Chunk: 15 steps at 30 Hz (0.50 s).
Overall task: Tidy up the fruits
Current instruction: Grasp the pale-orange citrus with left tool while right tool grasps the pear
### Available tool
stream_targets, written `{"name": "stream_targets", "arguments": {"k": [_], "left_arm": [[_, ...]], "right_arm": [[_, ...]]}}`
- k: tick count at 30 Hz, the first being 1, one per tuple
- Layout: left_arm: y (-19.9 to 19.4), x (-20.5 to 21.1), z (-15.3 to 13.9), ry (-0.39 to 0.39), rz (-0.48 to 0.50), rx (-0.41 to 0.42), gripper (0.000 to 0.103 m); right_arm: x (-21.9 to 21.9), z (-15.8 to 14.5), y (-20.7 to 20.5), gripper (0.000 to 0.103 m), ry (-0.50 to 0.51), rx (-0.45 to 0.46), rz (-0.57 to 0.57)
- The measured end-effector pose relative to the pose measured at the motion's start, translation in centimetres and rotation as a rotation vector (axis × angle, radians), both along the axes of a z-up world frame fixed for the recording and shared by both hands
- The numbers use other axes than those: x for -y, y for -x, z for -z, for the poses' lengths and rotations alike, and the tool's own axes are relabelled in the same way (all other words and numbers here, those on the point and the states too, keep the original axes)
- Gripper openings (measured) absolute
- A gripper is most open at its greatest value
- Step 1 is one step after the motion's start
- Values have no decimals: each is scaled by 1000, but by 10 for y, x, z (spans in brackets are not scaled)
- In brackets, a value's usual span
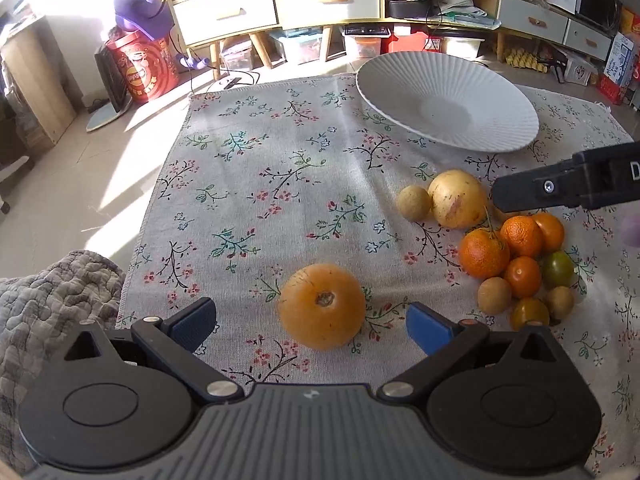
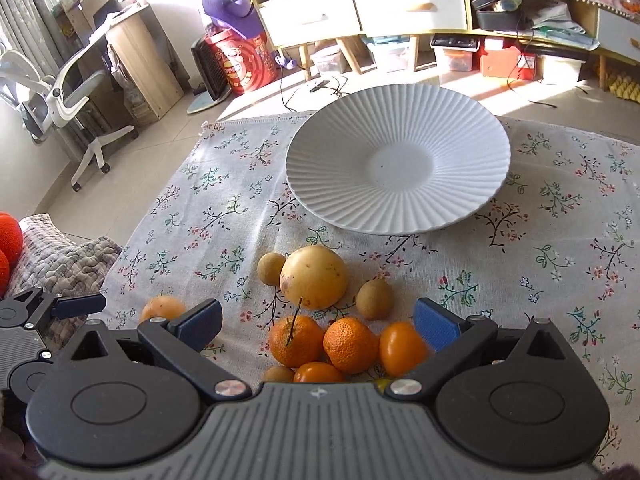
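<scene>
A white ribbed plate stands empty at the far side of the floral cloth. My left gripper is open, its blue pads on either side of a large orange fruit without touching it. A pile of fruit lies to the right: a pale yellow fruit, mandarins, small brown fruits and green-orange tomatoes. My right gripper is open just above the mandarins, holding nothing. Its finger shows in the left wrist view.
The cloth covers a low table whose left edge drops to the tiled floor. A grey quilted blanket lies at the near left. Cabinets, a red tin and storage boxes stand beyond the table. An office chair stands far left.
</scene>
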<state>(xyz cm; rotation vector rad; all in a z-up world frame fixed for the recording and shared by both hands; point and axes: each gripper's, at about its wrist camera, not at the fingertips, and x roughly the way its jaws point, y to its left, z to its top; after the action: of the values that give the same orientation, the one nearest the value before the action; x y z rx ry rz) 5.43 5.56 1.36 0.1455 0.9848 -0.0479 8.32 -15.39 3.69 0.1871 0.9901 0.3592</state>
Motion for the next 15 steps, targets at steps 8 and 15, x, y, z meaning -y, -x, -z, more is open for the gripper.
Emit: {"name": "stream_targets", "arguments": {"k": [8, 15], "left_arm": [[-10, -11, -2, 107, -64, -20, 75], [-14, -10, 7, 81, -62, -45, 67]], "right_arm": [[0, 13, -20, 74, -55, -36, 2], [1, 19, -28, 67, -60, -41, 25]]}}
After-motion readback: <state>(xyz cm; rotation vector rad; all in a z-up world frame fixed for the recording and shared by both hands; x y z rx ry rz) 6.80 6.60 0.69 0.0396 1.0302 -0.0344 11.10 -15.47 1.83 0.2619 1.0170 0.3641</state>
